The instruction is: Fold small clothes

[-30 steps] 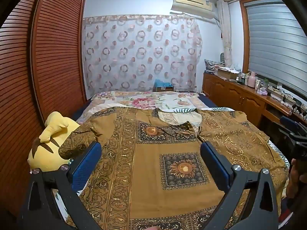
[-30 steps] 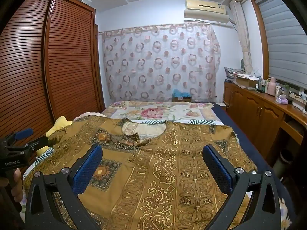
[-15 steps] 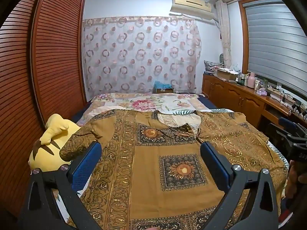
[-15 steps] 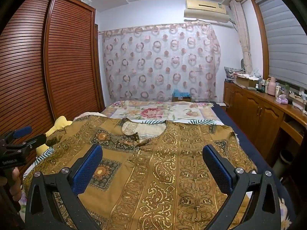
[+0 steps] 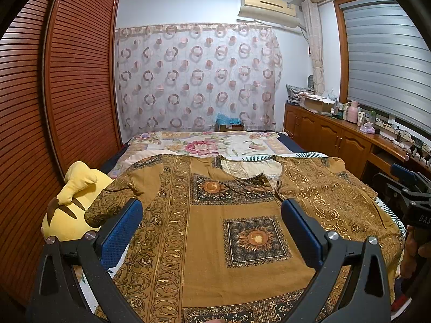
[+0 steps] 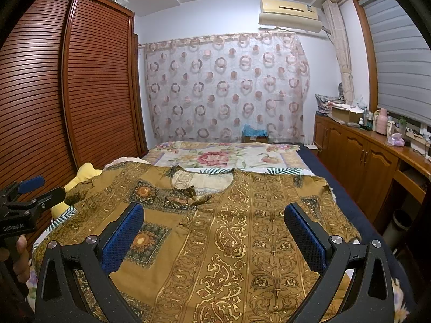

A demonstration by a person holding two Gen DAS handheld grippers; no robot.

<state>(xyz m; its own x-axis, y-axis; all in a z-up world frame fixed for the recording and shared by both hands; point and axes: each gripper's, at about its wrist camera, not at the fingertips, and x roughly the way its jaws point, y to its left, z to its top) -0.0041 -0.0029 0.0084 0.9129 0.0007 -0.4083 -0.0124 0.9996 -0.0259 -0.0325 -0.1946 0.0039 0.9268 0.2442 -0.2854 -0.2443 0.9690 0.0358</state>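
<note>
While its hem runs out of frame below, a brown patterned shirt point(image 5: 215, 231) lies flat on the bed point(image 5: 204, 145), neckline toward the far curtain point(image 5: 196, 78), long axis running head to foot, its left sleeve draped over a yellow plush point(image 5: 72, 204) that it partly hides. Left gripper point(image 5: 211, 231) and right gripper point(image 6: 214, 235) hover above it, jaws wide apart, empty. Louvred wardrobe point(image 6: 67, 86) at left, wooden cabinets point(image 6: 361, 161) at right.

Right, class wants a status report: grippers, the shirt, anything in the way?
Left gripper open, right gripper open, both empty. Brown patterned shirt spread flat on bed, unfolded. Yellow plush toy under its left sleeve.
</note>
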